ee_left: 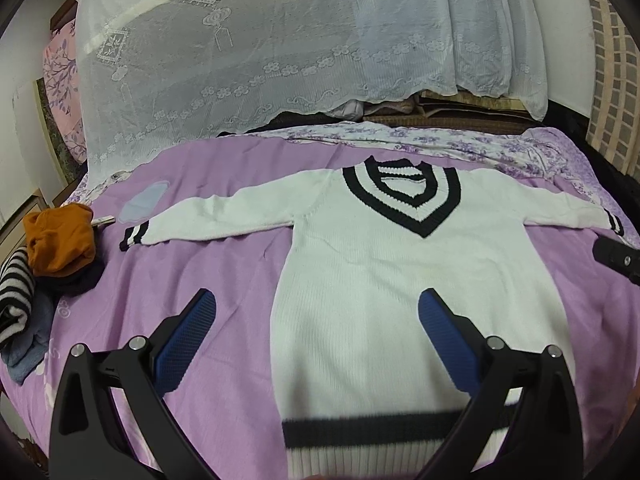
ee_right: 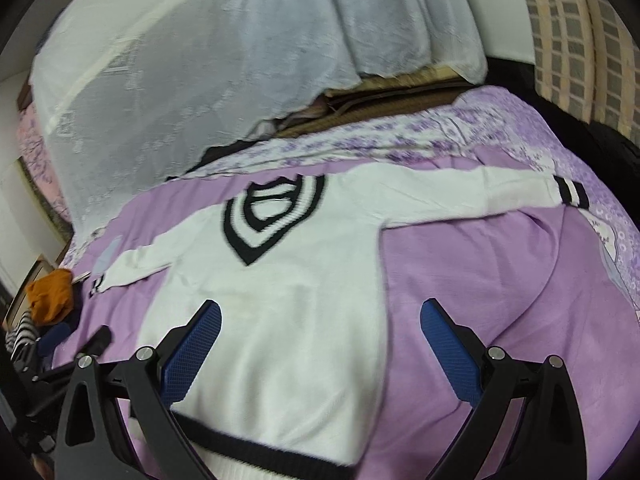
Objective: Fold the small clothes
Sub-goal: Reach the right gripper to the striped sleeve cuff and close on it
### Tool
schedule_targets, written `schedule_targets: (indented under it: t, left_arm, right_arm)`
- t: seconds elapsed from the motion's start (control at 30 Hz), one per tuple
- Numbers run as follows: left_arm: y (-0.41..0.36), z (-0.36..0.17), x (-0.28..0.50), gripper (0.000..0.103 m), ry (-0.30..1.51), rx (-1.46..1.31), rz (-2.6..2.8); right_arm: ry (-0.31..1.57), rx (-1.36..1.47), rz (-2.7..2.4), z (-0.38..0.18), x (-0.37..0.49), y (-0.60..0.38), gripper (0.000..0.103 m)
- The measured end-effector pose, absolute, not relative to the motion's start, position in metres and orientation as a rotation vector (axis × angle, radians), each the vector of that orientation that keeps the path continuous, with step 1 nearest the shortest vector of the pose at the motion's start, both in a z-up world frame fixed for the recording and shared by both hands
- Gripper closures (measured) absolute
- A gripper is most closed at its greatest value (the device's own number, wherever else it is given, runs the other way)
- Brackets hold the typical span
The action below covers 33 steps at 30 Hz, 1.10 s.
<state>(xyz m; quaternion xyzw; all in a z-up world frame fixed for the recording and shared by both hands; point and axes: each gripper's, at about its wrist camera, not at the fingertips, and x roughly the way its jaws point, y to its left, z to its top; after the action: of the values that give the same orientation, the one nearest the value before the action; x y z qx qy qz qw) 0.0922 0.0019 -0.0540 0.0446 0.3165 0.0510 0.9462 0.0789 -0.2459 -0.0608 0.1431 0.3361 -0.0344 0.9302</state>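
A white knit sweater (ee_left: 384, 272) with a black-striped V-neck, cuffs and hem lies flat, face up, on the purple bed sheet (ee_left: 208, 280), both sleeves spread sideways. My left gripper (ee_left: 316, 304) hovers open over the sweater's lower left side, one blue pad above the sheet, the other above the knit. In the right wrist view the same sweater (ee_right: 280, 288) shows slightly blurred, and my right gripper (ee_right: 320, 312) stands open above its lower right edge. Nothing is held between either pair of fingers. The right gripper's black tip (ee_left: 616, 258) peeks in at the right edge.
A pile of clothes sits at the bed's left edge: an orange garment (ee_left: 60, 244), a black-and-white striped one (ee_left: 16, 292) and a blue one (ee_left: 28, 352). A white lace cover (ee_left: 280, 48) drapes over bulky things behind the bed. A checked curtain (ee_left: 616, 72) hangs at the right.
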Motion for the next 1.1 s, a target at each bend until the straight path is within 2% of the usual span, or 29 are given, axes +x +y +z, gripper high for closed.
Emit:
schedule_targets:
  t: [0.3,0.53,0.63,0.77,0.83,1.1]
  left_arm:
    - [-0.014,-0.055,0.152,0.004,0.649,0.132,0.061]
    - [-0.015,-0.071,0.219,0.004,0.737,0.083,0.007]
    - [-0.020,-0.079,0.243,0.004,0.772,0.079,-0.006]
    - [-0.033,-0.093,0.266,0.004,0.814,0.112,0.001]
    - [-0.043,-0.099,0.278,0.004,0.856,0.115,-0.013]
    - [-0.099,-0.106,0.297,0.004,0.889,0.199,-0.070]
  right_arm:
    - [0.721,0.358,-0.168,-0.075,0.119,-0.323,0.003]
    - [0.523,0.651,-0.247,-0.092,0.109,-0.436,0.003]
    - [0.475,0.759,-0.275,-0.102,0.098,-0.472,0.015]
    - [0.474,0.927,-0.258,-0.122,0.098,-0.510,0.044]
    - [0.486,1.001,-0.244,-0.128,0.105,-0.523,0.046]
    - [0.500,1.046,-0.396,-0.139,0.134,-0.569,0.046]
